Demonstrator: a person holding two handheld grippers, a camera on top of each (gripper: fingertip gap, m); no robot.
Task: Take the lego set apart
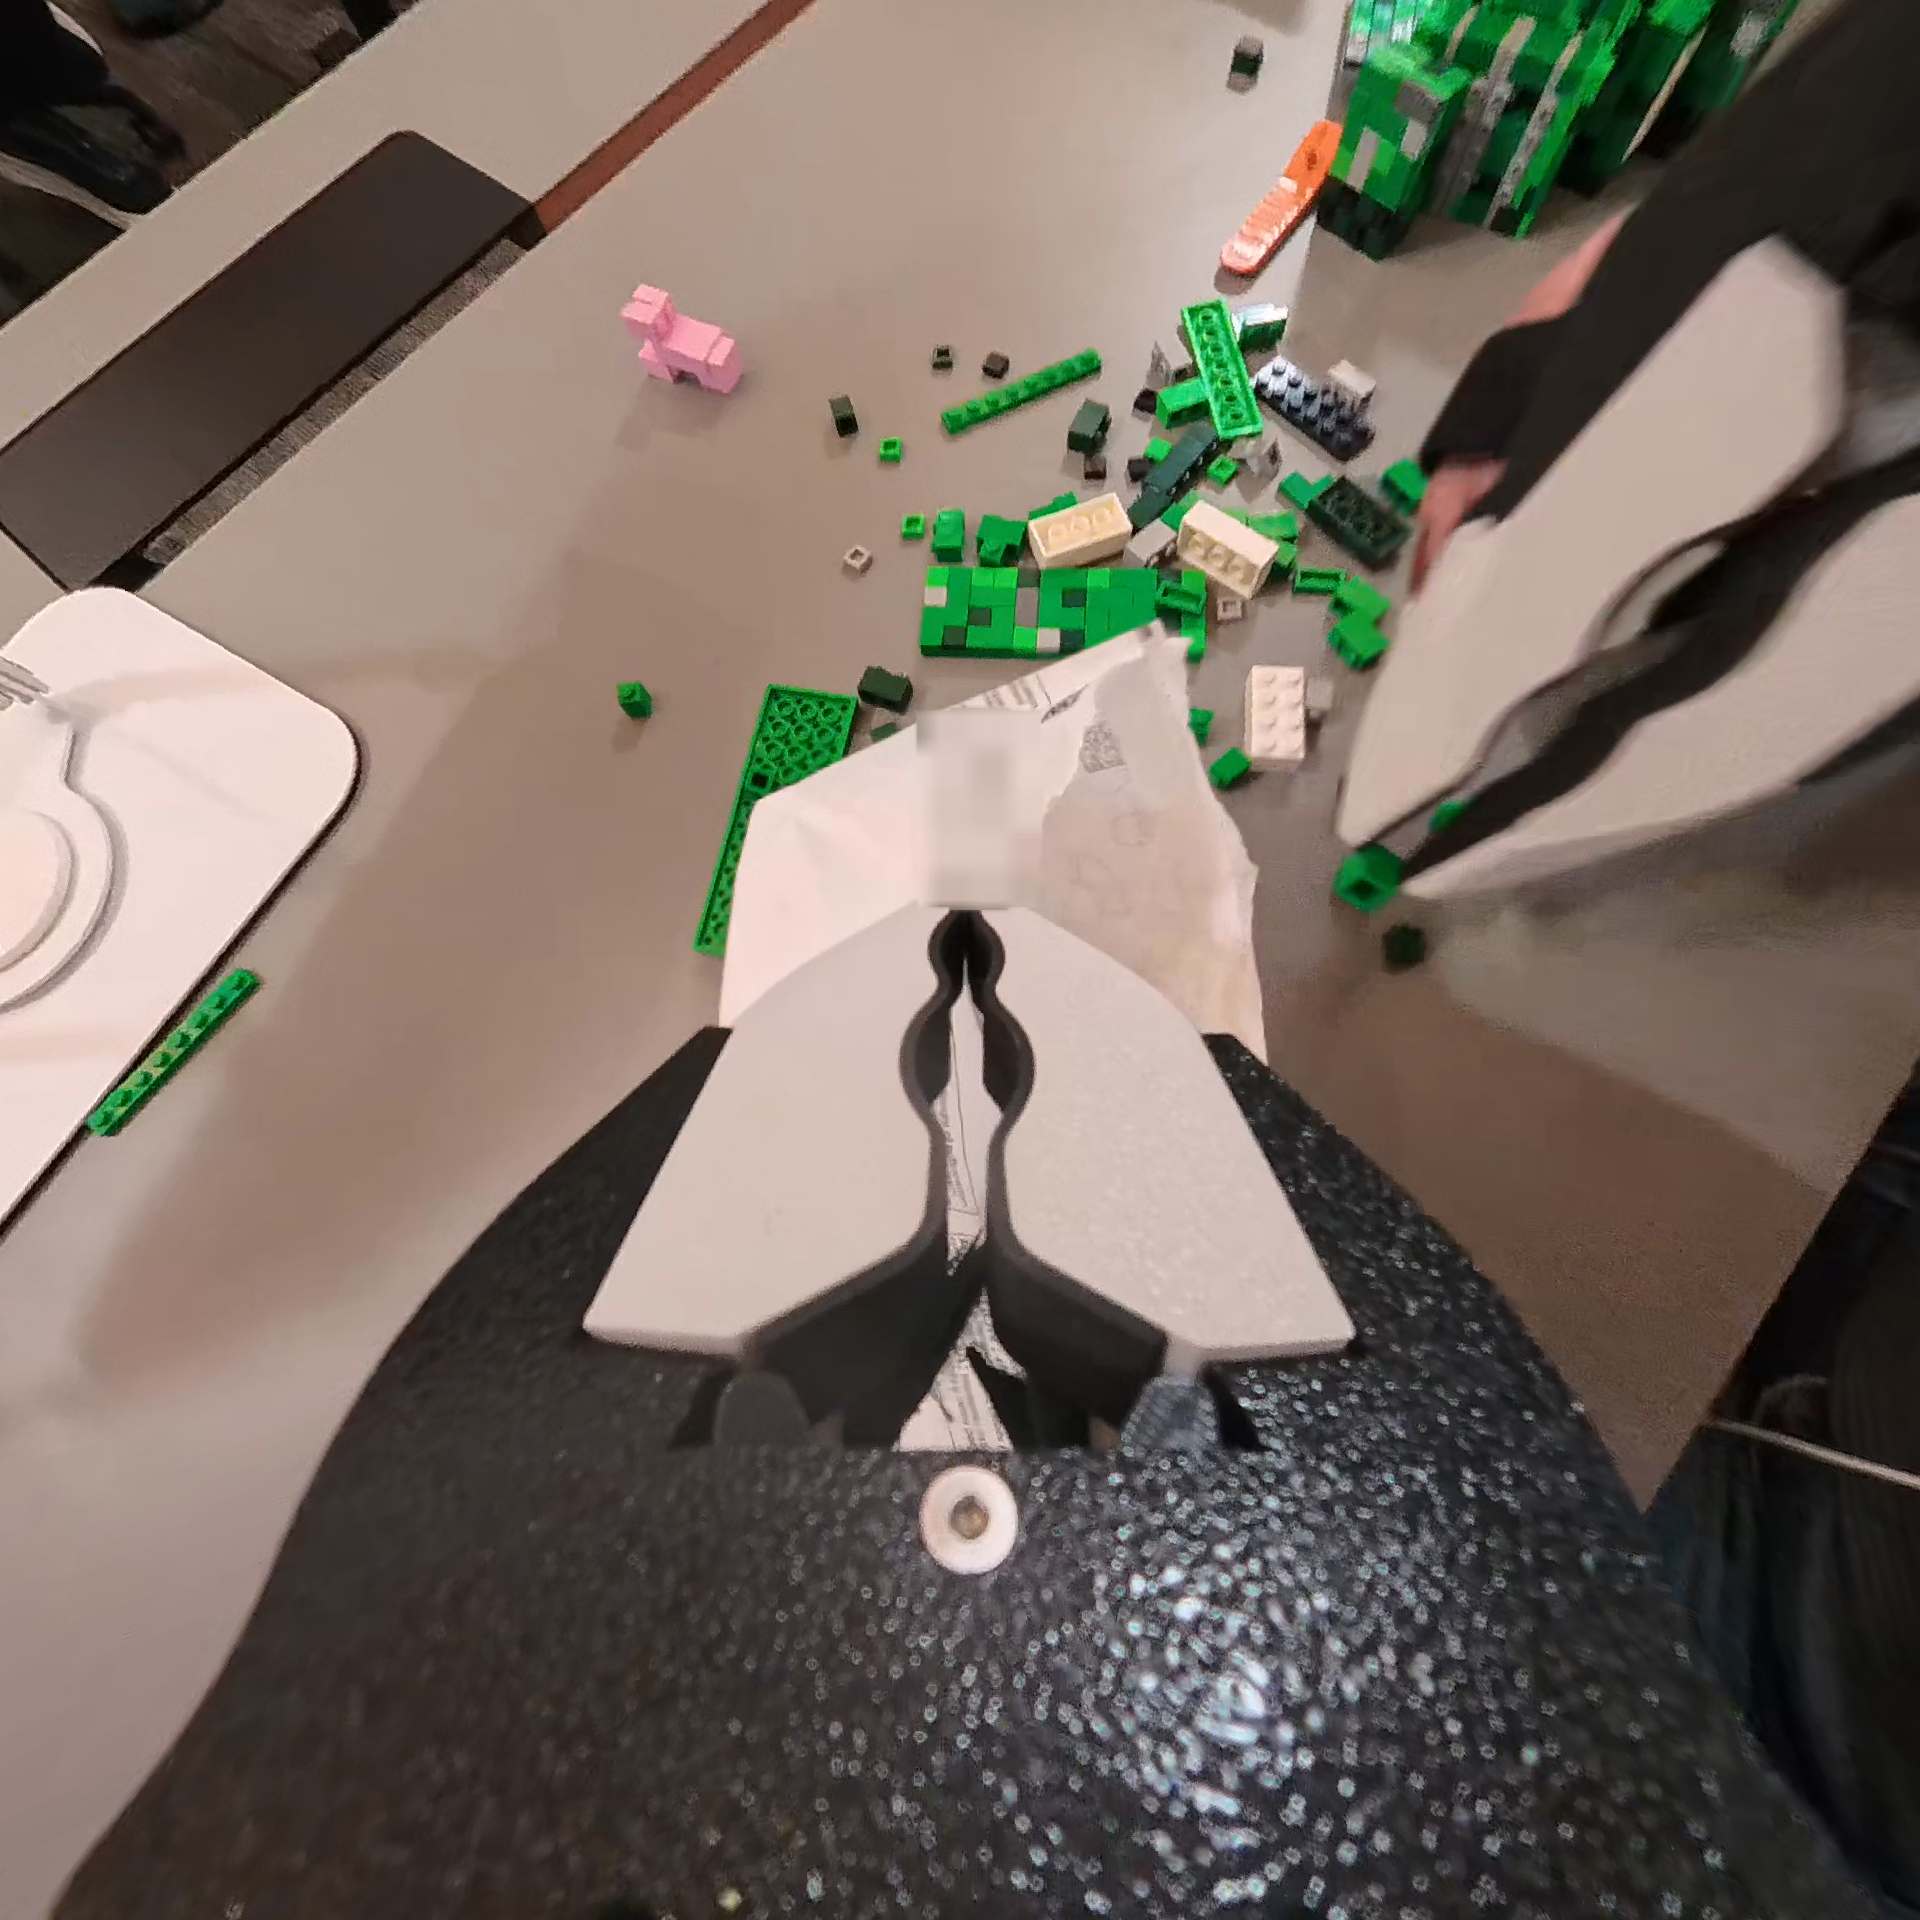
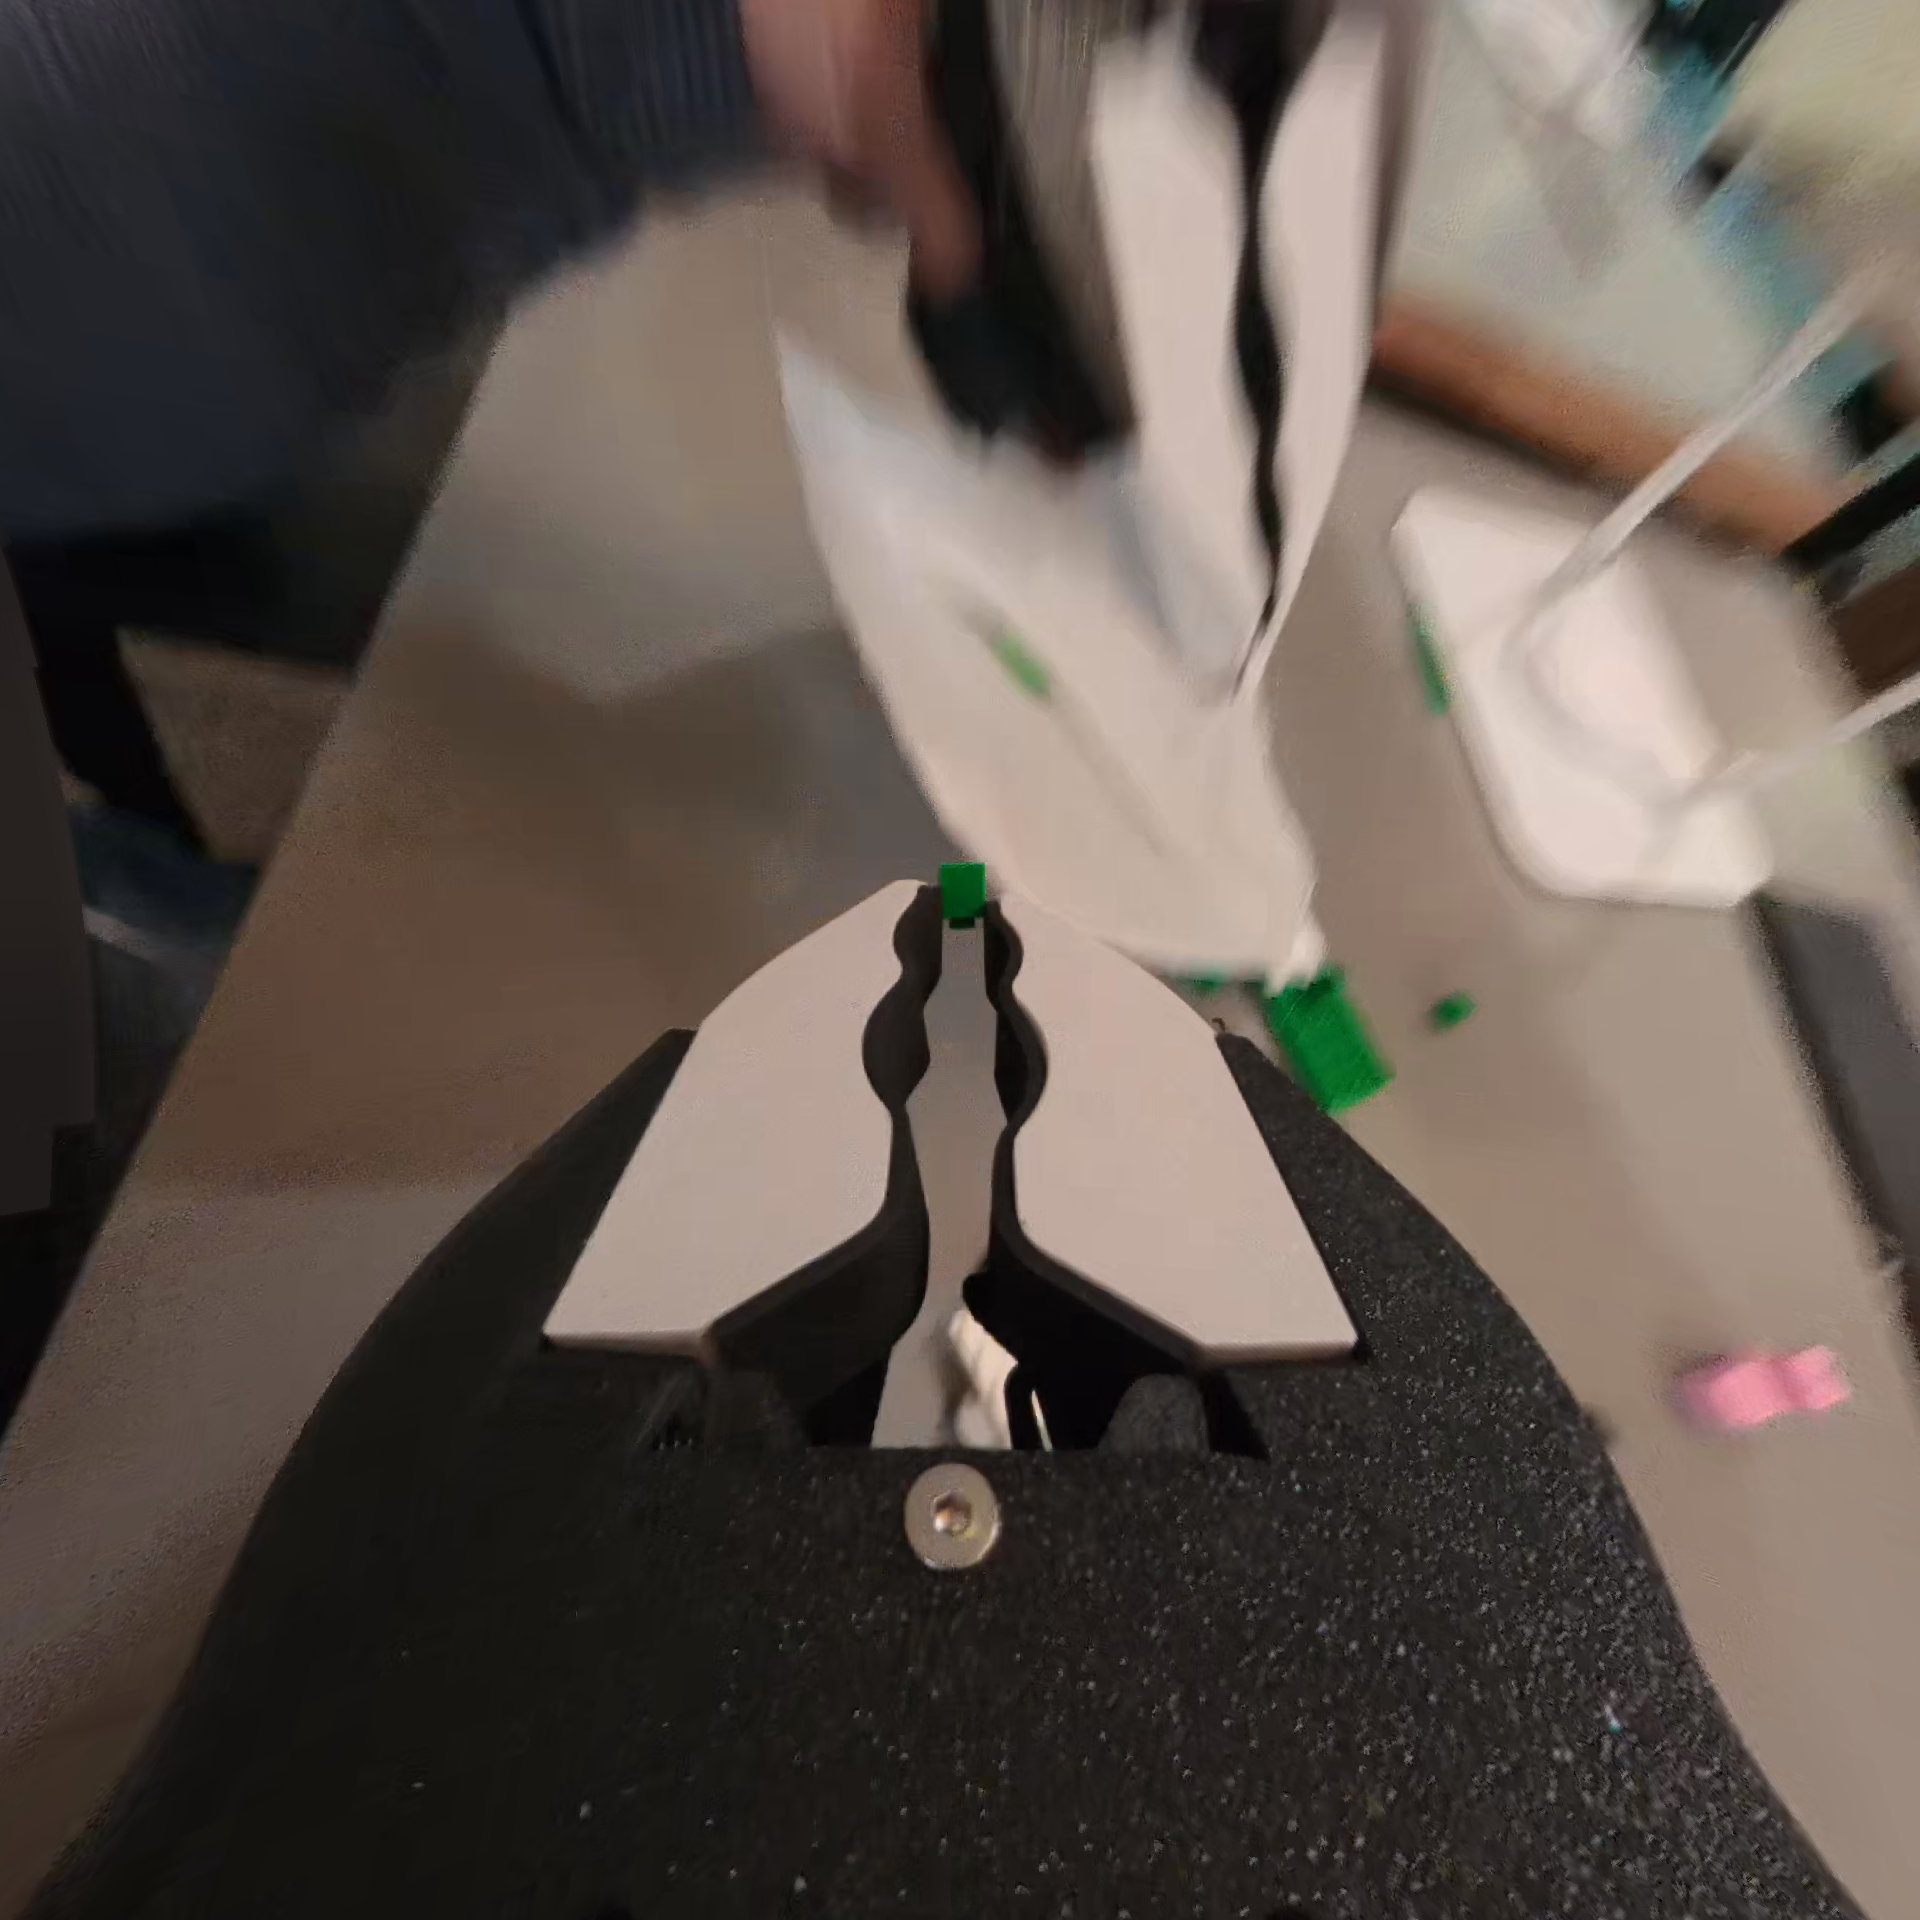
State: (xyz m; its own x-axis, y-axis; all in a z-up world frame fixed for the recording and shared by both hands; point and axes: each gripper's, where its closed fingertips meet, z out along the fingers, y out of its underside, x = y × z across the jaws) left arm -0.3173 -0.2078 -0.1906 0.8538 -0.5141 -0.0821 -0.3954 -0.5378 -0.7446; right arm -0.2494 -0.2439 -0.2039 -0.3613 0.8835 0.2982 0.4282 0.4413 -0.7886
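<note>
Your left tool (image 1: 966, 935) is clamped on the white paper bag (image 1: 1132, 821); your right tool (image 2: 961, 914) pinches a small green brick (image 2: 960, 894) (drop it inside gently)

Left gripper (image 1: 966, 925) grips a white paper bag (image 1: 1091, 831) above the bench (image 1: 520, 831).

Its fingers (image 1: 831, 1143) are closed on the bag's edge. Loose green lego bricks (image 1: 1039, 613) lie scattered beyond, with a pink pig figure (image 1: 681, 343) well apart. At right, the other gripper (image 1: 1397, 862) pinches a small green brick (image 1: 1369, 878).
</note>
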